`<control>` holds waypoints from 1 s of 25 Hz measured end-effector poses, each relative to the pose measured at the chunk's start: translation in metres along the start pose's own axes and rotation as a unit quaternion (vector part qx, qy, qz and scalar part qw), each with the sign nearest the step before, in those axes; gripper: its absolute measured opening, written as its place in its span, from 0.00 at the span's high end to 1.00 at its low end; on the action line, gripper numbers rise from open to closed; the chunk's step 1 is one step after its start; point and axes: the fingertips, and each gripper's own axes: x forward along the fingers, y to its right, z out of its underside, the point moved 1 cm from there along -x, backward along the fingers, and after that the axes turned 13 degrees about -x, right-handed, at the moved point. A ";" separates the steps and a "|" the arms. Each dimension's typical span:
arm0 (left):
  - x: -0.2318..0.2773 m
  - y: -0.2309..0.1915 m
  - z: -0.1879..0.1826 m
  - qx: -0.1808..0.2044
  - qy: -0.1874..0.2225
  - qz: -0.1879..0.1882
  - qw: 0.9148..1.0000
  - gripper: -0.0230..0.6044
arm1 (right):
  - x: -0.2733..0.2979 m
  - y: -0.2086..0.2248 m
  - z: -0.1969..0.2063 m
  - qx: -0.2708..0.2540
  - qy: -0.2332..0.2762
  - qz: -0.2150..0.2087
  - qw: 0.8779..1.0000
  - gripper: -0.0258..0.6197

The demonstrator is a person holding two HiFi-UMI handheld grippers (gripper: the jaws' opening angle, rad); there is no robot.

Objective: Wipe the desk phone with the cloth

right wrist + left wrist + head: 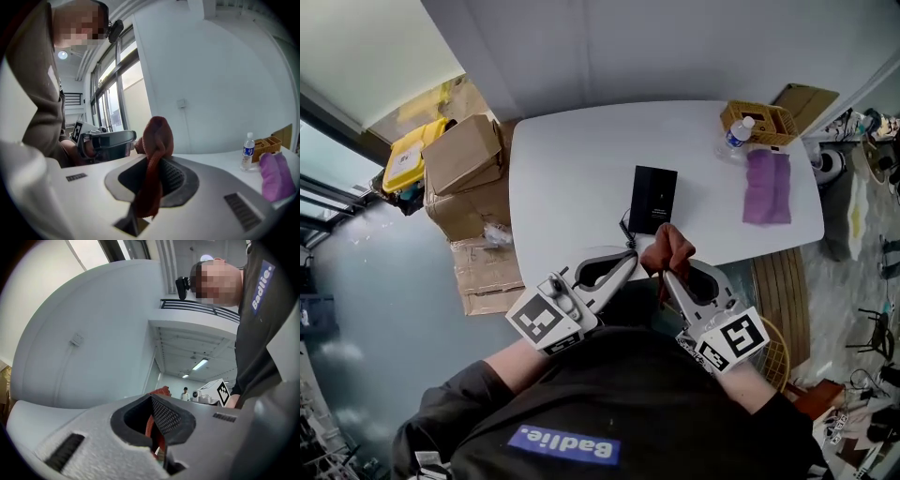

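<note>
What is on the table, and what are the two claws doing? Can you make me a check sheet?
Surface: white table, mostly bare.
Job's things: black desk phone flat mid-table; red cloth held up at the near edge.
Clutter: water bottle, yellow crate, purple cloth, far right.
Grippers: left claw and right claw both shut on red cloth.
Cables: phone cord beside the phone.
Surroundings: cardboard boxes on the floor.
</note>
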 end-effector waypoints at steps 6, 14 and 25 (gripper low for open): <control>0.031 -0.024 0.010 0.003 0.012 -0.068 0.998 0.96 | 0.015 0.050 0.017 0.005 0.006 -0.053 0.999 0.85; 0.061 -0.064 0.028 0.014 0.035 -0.129 0.991 0.96 | 0.038 0.109 0.054 0.009 -0.003 -0.073 0.997 0.85; 0.074 -0.110 0.049 0.002 0.038 -0.150 0.988 0.96 | 0.074 0.133 0.093 -0.031 -0.037 -0.062 0.997 0.85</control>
